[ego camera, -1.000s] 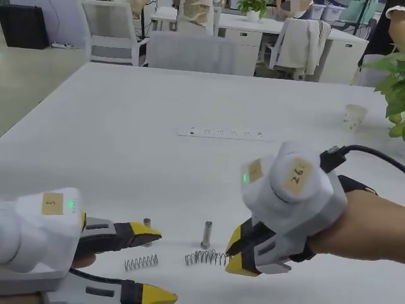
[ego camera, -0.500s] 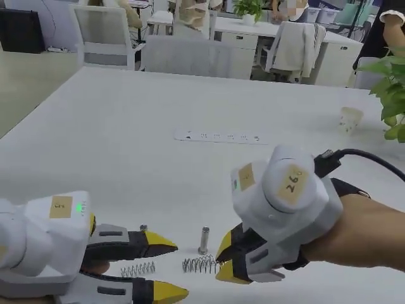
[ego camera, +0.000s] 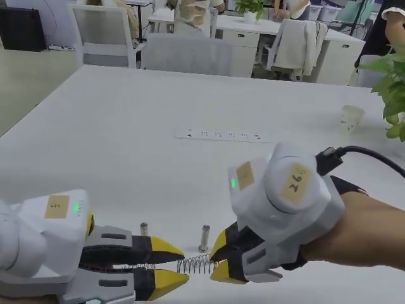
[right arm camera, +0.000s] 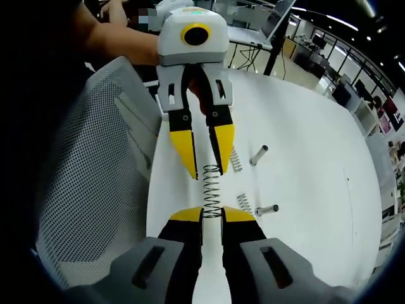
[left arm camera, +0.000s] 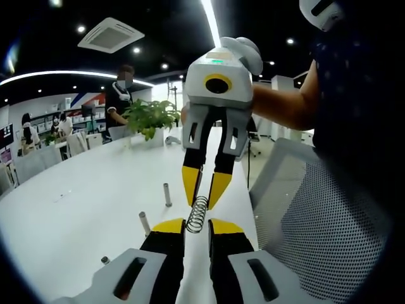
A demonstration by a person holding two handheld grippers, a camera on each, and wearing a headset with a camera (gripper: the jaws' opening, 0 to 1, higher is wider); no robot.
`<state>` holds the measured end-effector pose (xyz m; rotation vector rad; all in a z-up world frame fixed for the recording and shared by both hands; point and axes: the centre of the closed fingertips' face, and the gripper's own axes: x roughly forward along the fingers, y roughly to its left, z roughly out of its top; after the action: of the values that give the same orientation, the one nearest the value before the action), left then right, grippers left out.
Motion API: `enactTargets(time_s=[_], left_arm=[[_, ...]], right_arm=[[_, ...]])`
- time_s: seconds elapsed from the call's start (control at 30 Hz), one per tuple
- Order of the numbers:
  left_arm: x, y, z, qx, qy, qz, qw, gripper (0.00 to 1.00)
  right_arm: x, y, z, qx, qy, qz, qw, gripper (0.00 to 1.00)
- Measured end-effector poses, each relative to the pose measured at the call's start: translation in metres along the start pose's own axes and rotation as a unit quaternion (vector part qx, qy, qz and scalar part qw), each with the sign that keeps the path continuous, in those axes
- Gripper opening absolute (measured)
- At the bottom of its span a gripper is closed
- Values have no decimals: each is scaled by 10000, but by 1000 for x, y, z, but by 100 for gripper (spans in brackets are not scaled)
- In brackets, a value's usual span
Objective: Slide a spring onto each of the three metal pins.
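We are working over a broad white table (ego camera: 158, 107) in an open office, with chairs and desks running along the top of the head view. Over the last second the left gripper (ego camera: 180, 266) has been coming in from the lower left and narrowing its spread jaws. It is now pinching one end of the spring (ego camera: 196, 265), while the right gripper (ego camera: 218, 260) is pinching the other end at lower centre. We are judging this as steadying the spring before threading, since no pin is wearing one yet. The head view is showing the nearer pin (ego camera: 204, 237) just behind the spring and a second pin (ego camera: 143, 228) to its left. The right gripper view is adding a spare spring (right arm camera: 235, 158) and a further spring (right arm camera: 243, 201) right of centre, and the left gripper view is hinting at a third pin (left arm camera: 104, 260) at lower left.
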<state>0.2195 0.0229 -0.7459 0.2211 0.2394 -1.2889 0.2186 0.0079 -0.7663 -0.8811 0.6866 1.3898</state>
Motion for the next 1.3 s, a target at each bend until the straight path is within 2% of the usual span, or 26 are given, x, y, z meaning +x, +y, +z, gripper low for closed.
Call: enactTargets(time_s=[0.13,0.6,1.03,1.3], left_arm=[[0,0,0,42,0,6,10000,3],[1,-1,4,48,-53,-49,10000,2],[-2,0,6,-13,-128,-21,9999,2],[-4,-1,12,-25,-228,-59,9997,2]], right_arm=[[0,0,-1,-47,-2,-15,10000,8],[-4,-4,1,-127,-75,-158,9998,9],[-4,-7,-1,83,-201,-188,9996,13],[-2,-6,-1,165,-282,-146,9994,11]])
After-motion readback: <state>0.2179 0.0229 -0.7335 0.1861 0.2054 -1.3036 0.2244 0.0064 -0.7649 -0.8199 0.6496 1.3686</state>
